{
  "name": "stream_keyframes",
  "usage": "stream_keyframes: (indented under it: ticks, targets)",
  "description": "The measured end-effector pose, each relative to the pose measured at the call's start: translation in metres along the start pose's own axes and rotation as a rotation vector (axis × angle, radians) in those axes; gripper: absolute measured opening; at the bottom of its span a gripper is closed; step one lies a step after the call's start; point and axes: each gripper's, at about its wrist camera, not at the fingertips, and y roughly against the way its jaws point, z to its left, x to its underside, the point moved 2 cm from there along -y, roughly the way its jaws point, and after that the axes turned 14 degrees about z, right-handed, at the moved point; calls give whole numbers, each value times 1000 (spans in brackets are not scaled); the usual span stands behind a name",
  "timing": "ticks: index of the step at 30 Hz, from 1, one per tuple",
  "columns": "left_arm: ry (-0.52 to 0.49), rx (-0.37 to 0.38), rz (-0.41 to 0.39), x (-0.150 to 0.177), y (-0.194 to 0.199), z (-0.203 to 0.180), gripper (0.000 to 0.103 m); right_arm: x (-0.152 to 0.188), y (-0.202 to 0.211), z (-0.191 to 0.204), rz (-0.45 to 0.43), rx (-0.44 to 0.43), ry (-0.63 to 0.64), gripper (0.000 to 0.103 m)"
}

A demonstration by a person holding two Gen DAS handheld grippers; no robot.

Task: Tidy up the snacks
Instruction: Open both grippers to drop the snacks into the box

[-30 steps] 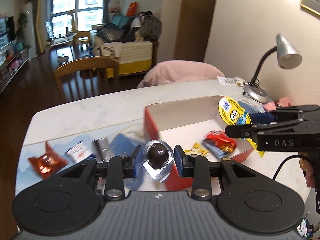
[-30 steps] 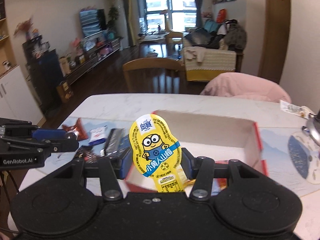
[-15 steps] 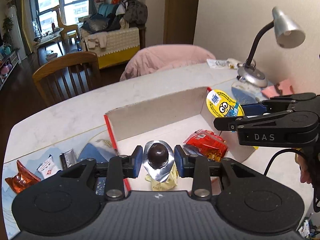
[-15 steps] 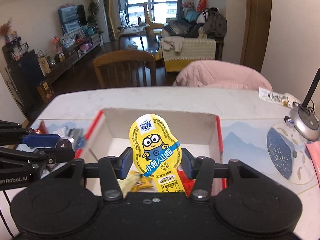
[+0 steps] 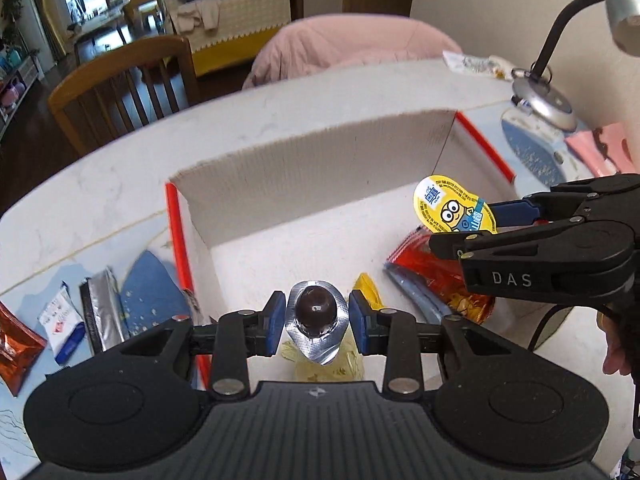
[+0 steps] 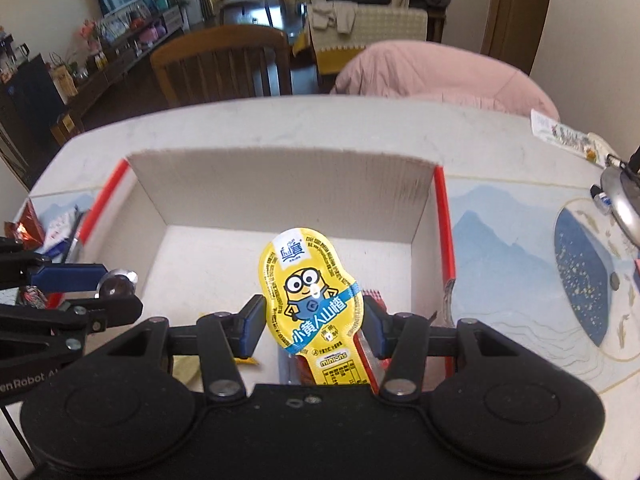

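My left gripper [image 5: 316, 322] is shut on a foil-cupped chocolate ball [image 5: 315, 314], held over the near left part of the cardboard box [image 5: 312, 168]. My right gripper [image 6: 315, 320] is shut on a yellow Minions snack pack [image 6: 310, 300], held upright above the box floor [image 6: 224, 256]. In the left wrist view the right gripper [image 5: 484, 220] reaches in from the right with the Minions pack [image 5: 452, 210]. A red snack bag [image 5: 432, 264] and a yellow wrapper [image 5: 368, 286] lie inside the box. The left gripper [image 6: 116, 286] shows at the left of the right wrist view.
Loose snacks lie on the table left of the box: a silver bar [image 5: 102, 308], a white packet [image 5: 64, 322] and an orange-red wrapper [image 5: 14, 346]. A desk lamp [image 5: 544, 96] stands at the right. A wooden chair [image 5: 128, 88] and a pink cushion [image 5: 352, 48] sit behind the table.
Both grippers moved forward and down over the box, each keeping its snack. The box now fills the middle of both views and the loose snacks have slid to the left edge.
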Motion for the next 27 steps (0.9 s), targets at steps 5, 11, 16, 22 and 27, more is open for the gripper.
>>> stream_keyframes:
  ticks: [5, 11, 16, 22, 27]
  targets:
    - [-6, -9, 61, 1, -23, -5, 33, 3, -12, -3, 38, 4, 11, 49]
    - [-4, -7, 88, 3, -32, -9, 34, 5, -15, 0, 49, 13, 36, 49]
    - [-4, 3, 88, 4, -29, -9, 36, 8, -13, 1, 52, 16, 61, 54]
    - [20, 22, 66, 12, -19, -6, 40, 17, -1, 5, 29, 11, 74, 63]
    - [40, 47, 24, 21, 0, 2, 41, 23, 24, 13, -16, -19, 84, 65]
